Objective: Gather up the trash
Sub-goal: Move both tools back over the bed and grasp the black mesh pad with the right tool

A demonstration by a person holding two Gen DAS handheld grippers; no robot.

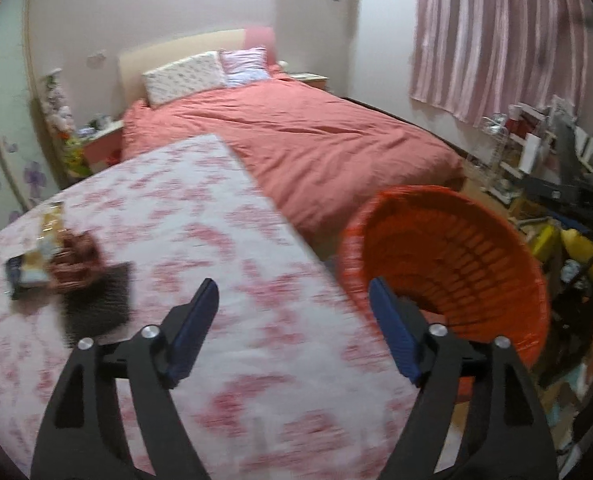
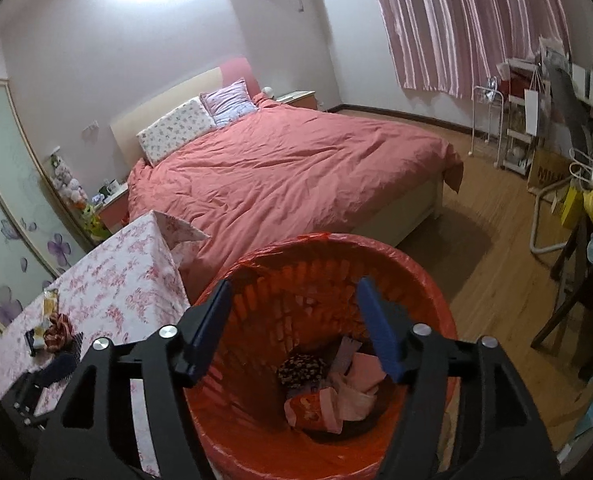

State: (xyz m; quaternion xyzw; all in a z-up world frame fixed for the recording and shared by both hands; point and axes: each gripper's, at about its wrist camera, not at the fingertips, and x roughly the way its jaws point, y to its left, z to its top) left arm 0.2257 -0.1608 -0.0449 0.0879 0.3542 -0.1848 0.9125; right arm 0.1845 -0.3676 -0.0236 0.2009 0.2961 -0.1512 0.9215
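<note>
On the desk (image 1: pixel 224 240), crinkly, light wrappers (image 1: pixel 40 258) suit an edge pinch; both tools, left (image 1: pixel 292 300) and right (image 2: pixel 292 300), gape empty.

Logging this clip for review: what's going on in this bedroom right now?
A person with a gripper in each hand is clearing trash from a floral-clothed table into an orange bin. The right gripper hangs open and empty above the bin, where wrappers already lie. The left gripper is open and empty over the table, with more wrappers left there.
</note>
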